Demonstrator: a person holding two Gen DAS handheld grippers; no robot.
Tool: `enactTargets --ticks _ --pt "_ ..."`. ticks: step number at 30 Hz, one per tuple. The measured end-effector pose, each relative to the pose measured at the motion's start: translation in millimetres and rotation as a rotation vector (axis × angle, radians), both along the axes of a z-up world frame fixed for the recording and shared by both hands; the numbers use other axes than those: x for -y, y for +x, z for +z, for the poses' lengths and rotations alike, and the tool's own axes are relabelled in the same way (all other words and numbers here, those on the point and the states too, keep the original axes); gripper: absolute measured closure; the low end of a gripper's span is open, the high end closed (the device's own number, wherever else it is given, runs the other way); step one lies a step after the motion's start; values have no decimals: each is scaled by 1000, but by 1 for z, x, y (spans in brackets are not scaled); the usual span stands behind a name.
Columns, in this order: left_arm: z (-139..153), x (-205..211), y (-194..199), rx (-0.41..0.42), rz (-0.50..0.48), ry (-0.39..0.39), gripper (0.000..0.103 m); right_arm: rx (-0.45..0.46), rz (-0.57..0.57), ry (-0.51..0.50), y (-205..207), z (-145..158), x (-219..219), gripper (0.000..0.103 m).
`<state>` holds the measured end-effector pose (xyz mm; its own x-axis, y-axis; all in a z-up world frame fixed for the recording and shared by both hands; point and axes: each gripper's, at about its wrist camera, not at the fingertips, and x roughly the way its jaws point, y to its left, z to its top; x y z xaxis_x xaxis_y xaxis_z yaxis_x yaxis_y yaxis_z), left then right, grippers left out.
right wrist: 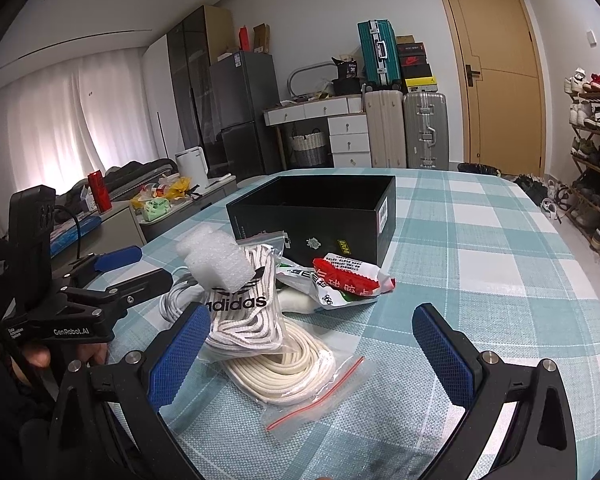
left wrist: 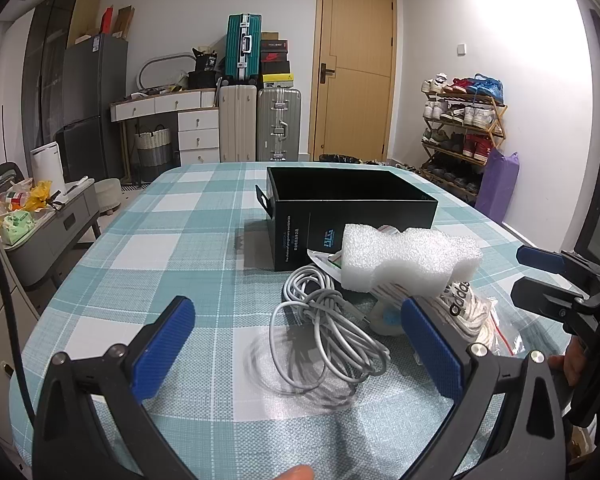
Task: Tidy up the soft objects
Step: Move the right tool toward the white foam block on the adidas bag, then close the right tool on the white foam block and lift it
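Note:
A pile of soft things lies on the checked tablecloth (left wrist: 148, 264) in front of an open black box (left wrist: 348, 196). A white foam block (left wrist: 404, 258) rests on top; it also shows in the right wrist view (right wrist: 214, 258). A coiled grey cable (left wrist: 324, 332) lies between my left gripper's (left wrist: 298, 354) open fingers. A clear zip bag of white laces (right wrist: 288, 364) with an adidas label (right wrist: 236, 302) lies between my right gripper's (right wrist: 312, 354) open fingers. A red and white packet (right wrist: 344, 278) lies beside the box (right wrist: 316, 212).
My right gripper shows at the right edge of the left wrist view (left wrist: 556, 280), and my left gripper at the left of the right wrist view (right wrist: 112, 276). Suitcases (left wrist: 260, 124), a shoe rack (left wrist: 464, 132) and a door (left wrist: 354, 68) stand beyond the table.

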<state>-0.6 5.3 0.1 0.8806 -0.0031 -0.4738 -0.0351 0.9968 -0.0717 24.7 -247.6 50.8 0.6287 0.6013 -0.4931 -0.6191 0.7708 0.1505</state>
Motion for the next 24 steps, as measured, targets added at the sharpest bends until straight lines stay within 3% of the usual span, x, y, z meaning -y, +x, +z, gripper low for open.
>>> enactTargets --ticks 16,24 --pt "10 -12 -1 13 37 0 0 50 21 -27 -5 10 -9 0" --pt "13 -28 2 7 61 -38 0 49 68 -80 -4 11 -31 0"
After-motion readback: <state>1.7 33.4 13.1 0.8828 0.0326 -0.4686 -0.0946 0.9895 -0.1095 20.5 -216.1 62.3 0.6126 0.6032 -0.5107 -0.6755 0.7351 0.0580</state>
